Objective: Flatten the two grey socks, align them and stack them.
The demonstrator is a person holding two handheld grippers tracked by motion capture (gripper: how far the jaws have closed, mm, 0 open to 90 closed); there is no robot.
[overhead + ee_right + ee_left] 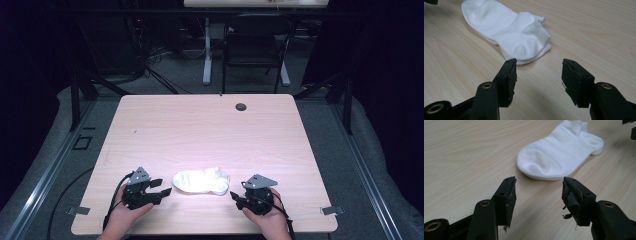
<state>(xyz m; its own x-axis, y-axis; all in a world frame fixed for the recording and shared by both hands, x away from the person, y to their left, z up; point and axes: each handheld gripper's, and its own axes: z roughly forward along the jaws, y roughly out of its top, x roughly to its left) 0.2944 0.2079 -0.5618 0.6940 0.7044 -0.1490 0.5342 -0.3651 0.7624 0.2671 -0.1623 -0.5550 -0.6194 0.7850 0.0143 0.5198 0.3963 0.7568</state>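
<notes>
Socks (201,180), white and short, lie as a pair stacked one on the other, near the near edge of the wooden surface (200,125), between the two grippers. They look light, soft and limp, so I judge they will sag and fold wherever they are lifted, and the upper one may slide off the lower if only one layer is caught. The best holds seem to be the ends: the rounded toe at the left, and the cuff and heel at the right, pinching through both layers.

The left gripper (162,191) sits just left of the toe, its jaws spread wide and empty, touching nothing. The right gripper (236,198) sits just right of the cuff end, its jaws likewise spread apart, with bare wood between them.
</notes>
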